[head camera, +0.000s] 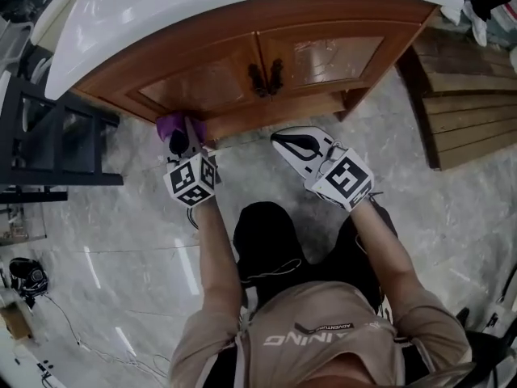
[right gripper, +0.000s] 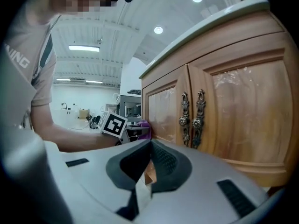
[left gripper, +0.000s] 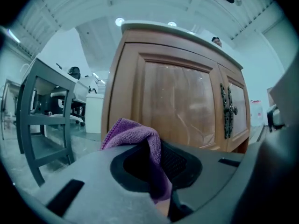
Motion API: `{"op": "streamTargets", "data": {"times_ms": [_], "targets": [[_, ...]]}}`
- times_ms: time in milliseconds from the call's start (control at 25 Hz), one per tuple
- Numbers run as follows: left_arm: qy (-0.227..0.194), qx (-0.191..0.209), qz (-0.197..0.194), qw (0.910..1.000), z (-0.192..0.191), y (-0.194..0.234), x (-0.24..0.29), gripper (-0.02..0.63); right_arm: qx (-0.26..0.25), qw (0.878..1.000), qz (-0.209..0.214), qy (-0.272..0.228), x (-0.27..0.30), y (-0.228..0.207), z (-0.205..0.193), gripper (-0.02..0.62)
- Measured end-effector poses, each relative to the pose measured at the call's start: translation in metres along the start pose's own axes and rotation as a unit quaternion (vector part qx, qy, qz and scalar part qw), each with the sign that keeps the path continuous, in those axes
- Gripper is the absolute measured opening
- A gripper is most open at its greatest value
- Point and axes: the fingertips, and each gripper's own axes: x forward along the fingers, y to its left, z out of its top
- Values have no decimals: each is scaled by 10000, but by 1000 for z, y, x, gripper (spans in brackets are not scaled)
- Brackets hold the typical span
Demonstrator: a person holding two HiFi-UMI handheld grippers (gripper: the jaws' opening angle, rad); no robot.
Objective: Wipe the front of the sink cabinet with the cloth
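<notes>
The sink cabinet (head camera: 242, 71) has two wooden doors with dark ornate handles (head camera: 265, 78) under a white countertop. In the head view my left gripper (head camera: 182, 138) is shut on a purple cloth (head camera: 173, 124), and the cloth is against the cabinet's lower left rail. In the left gripper view the cloth (left gripper: 138, 136) bunches out between the shut jaws of the left gripper (left gripper: 158, 149), close to the left door (left gripper: 177, 106). My right gripper (head camera: 281, 141) is shut on nothing, held off the cabinet below the handles. The right gripper (right gripper: 148, 149) faces the handles (right gripper: 191, 120) and the cloth (right gripper: 145, 128).
A dark metal rack (head camera: 48, 144) stands left of the cabinet. Stacked wooden planks (head camera: 468, 111) lie to the right. The floor is pale marble (head camera: 121, 241), with cables and small gear (head camera: 28, 277) at the lower left. The person kneels in front.
</notes>
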Motion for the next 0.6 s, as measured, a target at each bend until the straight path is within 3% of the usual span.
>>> {"op": "streamTargets", "data": {"times_ms": [200, 440, 600], "targets": [[-209, 127, -139, 9996, 10, -50, 4, 37, 27, 9997, -250, -40, -27, -17, -6, 11], [-204, 21, -796, 9966, 13, -112, 10, 37, 219, 9979, -574, -201, -46, -37, -12, 11], [-177, 238, -1142, 9930, 14, -162, 11, 37, 306, 9961, -766, -326, -59, -49, -12, 11]]}}
